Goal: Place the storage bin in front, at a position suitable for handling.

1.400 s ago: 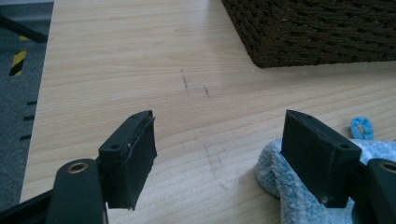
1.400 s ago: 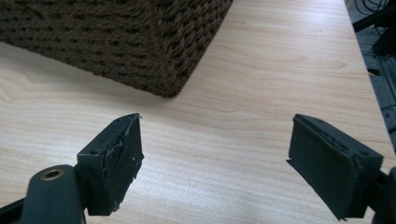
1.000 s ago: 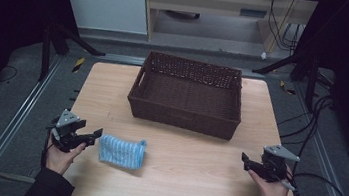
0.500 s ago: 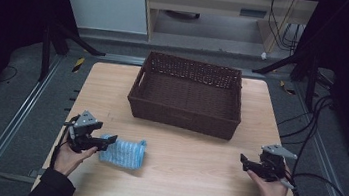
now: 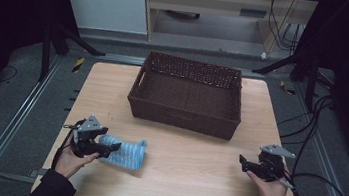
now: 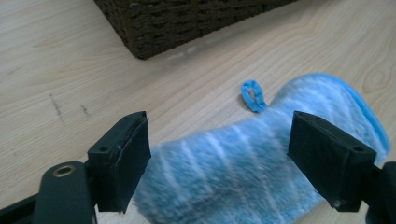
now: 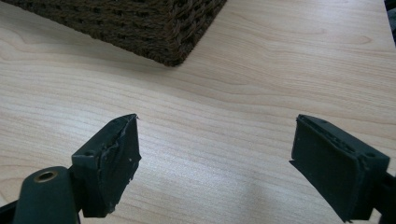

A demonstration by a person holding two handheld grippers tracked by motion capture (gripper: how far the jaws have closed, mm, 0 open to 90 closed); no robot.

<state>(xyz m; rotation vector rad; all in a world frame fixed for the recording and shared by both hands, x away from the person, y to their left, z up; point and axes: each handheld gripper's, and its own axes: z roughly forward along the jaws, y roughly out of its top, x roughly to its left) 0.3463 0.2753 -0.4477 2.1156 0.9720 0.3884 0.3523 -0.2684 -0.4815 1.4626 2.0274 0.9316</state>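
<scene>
A blue and white striped fluffy sock [image 5: 126,153] lies flat on the wooden table [image 5: 191,150] at the front left. My left gripper [image 5: 108,147] stands open over the sock's near end, one jaw on each side of it. In the left gripper view the sock [image 6: 261,163] lies between the open jaws of the left gripper [image 6: 238,158], with a small blue loop [image 6: 252,95] at its far edge. My right gripper [image 5: 245,163] is open at the front right, over bare table [image 7: 219,135].
A dark brown wicker basket [image 5: 188,95] sits on the far middle of the table, and I see nothing in it. Its corner [image 6: 140,42] is just beyond the sock. Cables [image 5: 318,181] trail off the right edge. Metal rails [image 5: 13,123] run along the left.
My left gripper has moved right and forward onto the sock's near end. The right gripper has stayed where it was.
</scene>
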